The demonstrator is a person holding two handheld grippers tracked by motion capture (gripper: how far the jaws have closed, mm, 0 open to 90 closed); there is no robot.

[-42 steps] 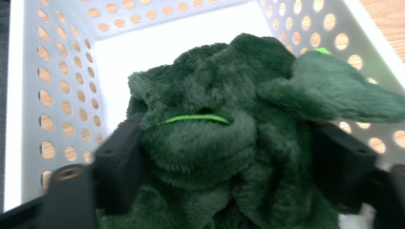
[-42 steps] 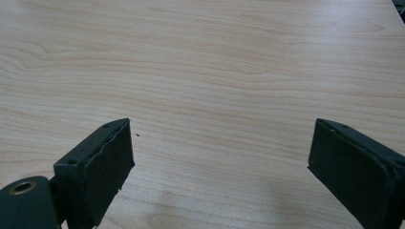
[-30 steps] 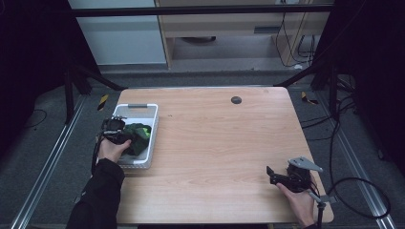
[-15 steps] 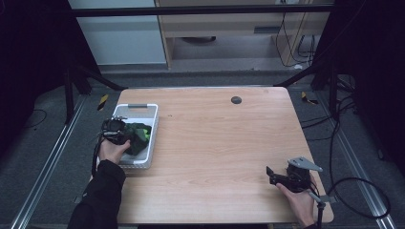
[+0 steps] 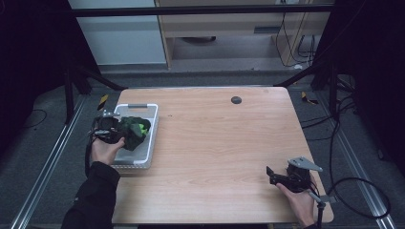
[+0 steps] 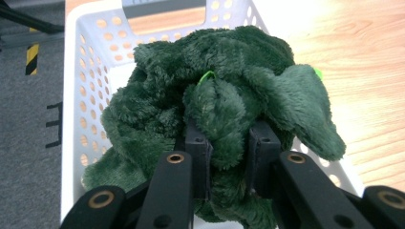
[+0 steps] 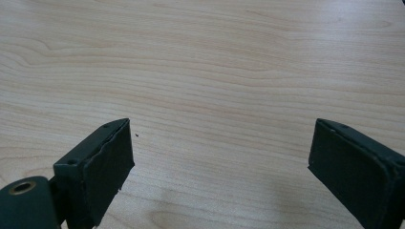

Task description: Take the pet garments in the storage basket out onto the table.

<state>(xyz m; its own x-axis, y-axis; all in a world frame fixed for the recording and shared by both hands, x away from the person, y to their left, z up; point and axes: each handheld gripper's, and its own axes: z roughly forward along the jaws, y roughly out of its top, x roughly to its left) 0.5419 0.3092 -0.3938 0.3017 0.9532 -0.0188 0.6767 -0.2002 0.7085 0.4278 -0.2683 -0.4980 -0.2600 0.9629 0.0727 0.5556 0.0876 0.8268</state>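
Note:
A dark green plush toy (image 6: pixel 224 105) with small bright green marks lies bunched in a white perforated basket (image 5: pixel 149 143) at the table's left edge. My left gripper (image 6: pixel 228 152) is shut on a fold of the plush toy (image 5: pixel 133 131), held over the basket from its left side; in the high view the left gripper (image 5: pixel 114 130) sits at the basket's left rim. My right gripper (image 7: pixel 219 167) stands open, wide apart, low over bare wood near the front right corner, seen in the high view as the right gripper (image 5: pixel 273 175).
A small dark round disc (image 5: pixel 236 99) lies near the table's far edge. The basket wall (image 6: pixel 86 95) rises on the left of the toy, with grey floor and a yellow-black marker (image 6: pixel 32 57) beyond. Wood table (image 5: pixel 215 143) stretches between the two hands.
The left gripper with the green plush has shifted slightly toward the person and left within the basket. The right gripper has stayed where it was, open.

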